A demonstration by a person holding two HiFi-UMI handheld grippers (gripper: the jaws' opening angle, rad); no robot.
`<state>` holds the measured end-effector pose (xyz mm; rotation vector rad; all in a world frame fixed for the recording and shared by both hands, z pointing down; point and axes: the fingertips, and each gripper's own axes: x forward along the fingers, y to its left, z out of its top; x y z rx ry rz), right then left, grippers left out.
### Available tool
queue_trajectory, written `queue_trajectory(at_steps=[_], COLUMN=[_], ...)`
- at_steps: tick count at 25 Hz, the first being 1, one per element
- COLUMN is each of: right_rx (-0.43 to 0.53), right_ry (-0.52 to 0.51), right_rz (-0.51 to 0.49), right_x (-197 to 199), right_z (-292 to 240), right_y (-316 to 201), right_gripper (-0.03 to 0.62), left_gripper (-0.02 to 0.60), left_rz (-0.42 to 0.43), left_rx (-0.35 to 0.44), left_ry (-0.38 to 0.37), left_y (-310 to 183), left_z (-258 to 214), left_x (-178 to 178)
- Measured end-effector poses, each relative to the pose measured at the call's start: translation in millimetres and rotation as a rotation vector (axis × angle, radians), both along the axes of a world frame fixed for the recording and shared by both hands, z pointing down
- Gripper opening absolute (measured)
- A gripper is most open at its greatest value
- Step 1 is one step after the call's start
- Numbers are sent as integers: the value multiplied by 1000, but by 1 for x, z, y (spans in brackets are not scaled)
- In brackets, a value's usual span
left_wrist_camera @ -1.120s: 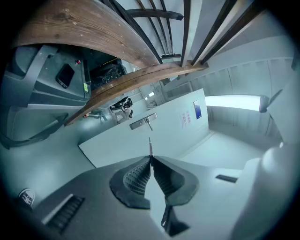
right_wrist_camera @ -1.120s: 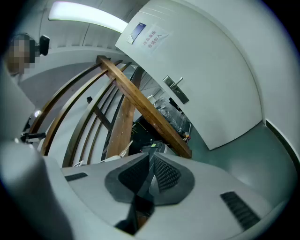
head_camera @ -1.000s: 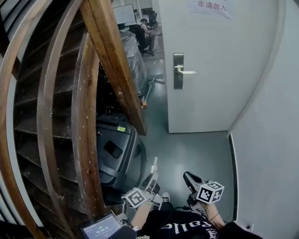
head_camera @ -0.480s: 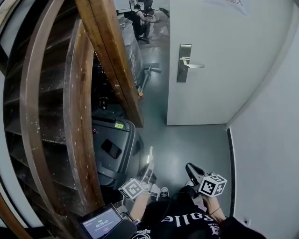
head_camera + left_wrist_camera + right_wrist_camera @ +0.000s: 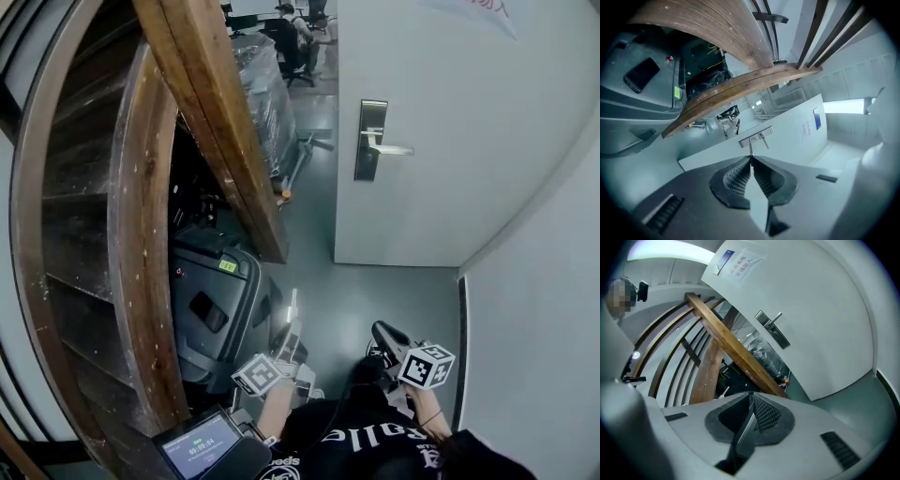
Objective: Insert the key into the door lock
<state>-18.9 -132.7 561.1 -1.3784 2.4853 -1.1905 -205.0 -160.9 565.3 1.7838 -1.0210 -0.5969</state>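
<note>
Standing behind the person, nearest item first.

- Small dark handheld device with a lit screen (image 5: 195, 445), low at the person's left side.
- Left gripper (image 5: 289, 337), grey, with a marker cube. Its jaws are pinched tight on a thin silver metal key (image 5: 293, 306), whose blade stands out past the jaw tips and points upward and forward. In the left gripper view the blade tip lines up just under the lock plate.
- Right gripper (image 5: 380, 330), black-nosed, with a marker cube, held beside the left one and apart from it. Its pads are pressed together with nothing between them.
- Bulky dark grey machine housing (image 5: 211, 314), just left of the left gripper. A flat black phone-shaped slab (image 5: 208, 312) lies on its top.
- Smooth grey-green floor (image 5: 375, 291), running ahead to the door.
- Curved brown wooden staircase beams (image 5: 220, 131), filling the left side and rising over the machine.
- Plain white door (image 5: 459, 169), closed, on the right beyond the floor. It carries a tall silver lock plate (image 5: 371, 141) with a silver lever handle (image 5: 394, 149) pointing right. The key is well apart from this lock, down near the person.
- White paper notice (image 5: 469, 9), high on the door, partly cut off by the frame.
- Plastic-wrapped stack (image 5: 267, 94), past the beams.
- Seated person (image 5: 292, 33), farthest back.
</note>
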Motion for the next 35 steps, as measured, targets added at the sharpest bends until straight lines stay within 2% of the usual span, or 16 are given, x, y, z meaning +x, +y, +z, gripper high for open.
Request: queue_trajectory(at_steps=[2, 7, 10, 12, 15, 18, 22, 28, 35], right_rx=[11, 48, 55, 57, 47, 36, 25, 24, 35], right_ry=[7, 15, 15, 9, -6, -23, -36, -39, -46], right_rz=[-19, -34, -49, -61, -68, -78, -67, -31, 6], right_x=[27, 103, 138, 156, 171, 179, 188, 191, 180], right_z=[-5, -23, -29, -29, -24, -18, -13, -11, -18], right_y=[-23, -80, -107, -120, -135, -142, -154, -172, -199], right_gripper=[37, 38, 38, 38, 38, 38, 38, 38, 38], left_gripper=[20, 20, 20, 20, 20, 20, 20, 20, 20], left_rz=[-36, -47, -61, -53, -14, 22, 43, 56, 81], left_rx=[-10, 50, -12, -28, 37, 82, 96, 65, 22], left_ry=[-5, 58, 15, 16, 35, 14, 1, 53, 42], left_y=[-21, -83, -112, -130, -161, -190, -234, -294, -343], left_z=[-1, -22, -23, -24, -35, -42, -42, -38, -28], left_x=[20, 97, 135, 159, 188, 207, 221, 231, 239])
